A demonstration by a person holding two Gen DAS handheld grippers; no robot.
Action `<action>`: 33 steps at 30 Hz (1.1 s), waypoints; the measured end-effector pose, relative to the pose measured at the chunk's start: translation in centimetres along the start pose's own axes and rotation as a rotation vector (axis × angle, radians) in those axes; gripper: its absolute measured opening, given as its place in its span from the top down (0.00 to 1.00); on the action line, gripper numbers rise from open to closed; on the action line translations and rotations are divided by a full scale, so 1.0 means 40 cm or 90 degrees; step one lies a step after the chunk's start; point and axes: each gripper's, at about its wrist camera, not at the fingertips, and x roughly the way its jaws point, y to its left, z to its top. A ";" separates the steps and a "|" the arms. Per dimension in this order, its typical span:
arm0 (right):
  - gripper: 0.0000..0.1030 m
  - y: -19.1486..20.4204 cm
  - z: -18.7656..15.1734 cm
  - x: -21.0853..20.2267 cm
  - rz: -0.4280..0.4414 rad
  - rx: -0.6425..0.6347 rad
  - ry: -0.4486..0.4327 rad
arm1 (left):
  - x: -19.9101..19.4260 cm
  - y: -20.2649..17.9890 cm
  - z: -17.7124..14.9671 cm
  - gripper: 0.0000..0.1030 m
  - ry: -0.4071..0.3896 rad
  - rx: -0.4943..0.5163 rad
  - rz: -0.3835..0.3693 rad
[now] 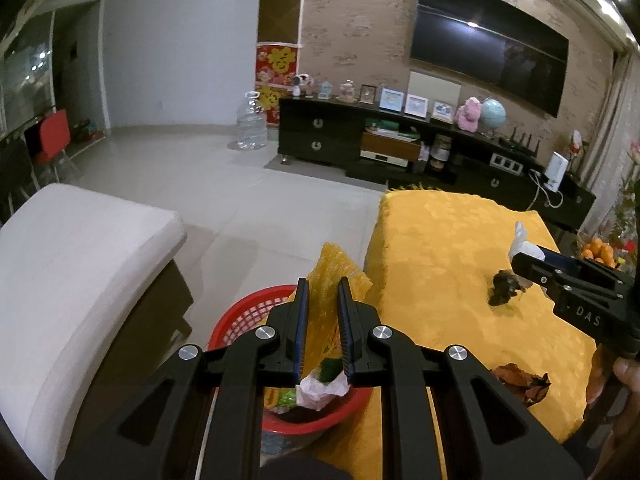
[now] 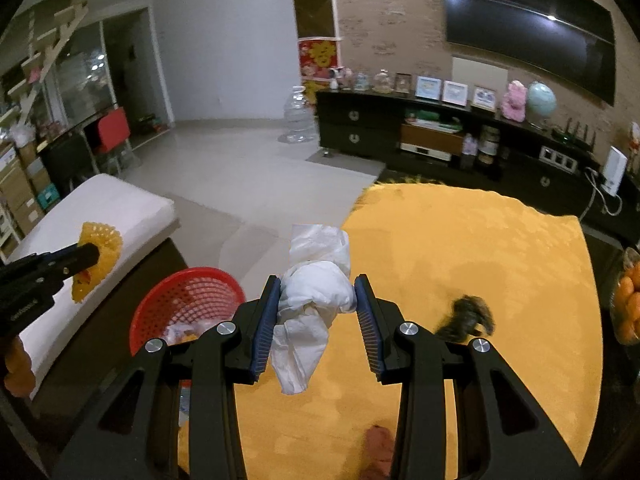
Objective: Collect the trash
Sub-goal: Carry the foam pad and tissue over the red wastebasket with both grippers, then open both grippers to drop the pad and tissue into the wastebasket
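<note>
My left gripper (image 1: 323,286) is shut on a yellow mesh net (image 1: 332,268) and holds it above the red basket (image 1: 244,316), which holds crumpled paper and wrappers. It also shows in the right wrist view (image 2: 94,258) with the net (image 2: 98,240). My right gripper (image 2: 318,284) is shut on a crumpled white plastic bag (image 2: 316,292) above the yellow-clothed table (image 2: 480,240), right of the basket (image 2: 180,296). The right gripper shows in the left wrist view (image 1: 528,258) with the bag (image 1: 520,240). A dark crumpled scrap (image 1: 505,286) lies on the table.
A brown crumpled scrap (image 1: 520,382) lies near the table's front edge. A white cushioned bench (image 1: 80,264) stands left of the basket. A bowl of oranges (image 2: 628,304) sits to the right. A black TV cabinet (image 1: 400,140) runs along the far wall.
</note>
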 end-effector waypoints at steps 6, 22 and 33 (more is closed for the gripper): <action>0.64 0.075 0.018 0.027 0.030 -0.028 0.007 | 0.012 0.037 -0.014 0.87 0.011 -0.019 0.011; 0.64 0.245 0.026 0.136 0.087 -0.099 0.055 | 0.113 0.143 -0.073 0.87 0.067 -0.063 0.031; 0.63 0.299 -0.005 0.252 0.105 -0.115 0.113 | 0.200 0.185 -0.096 0.87 0.107 -0.079 0.023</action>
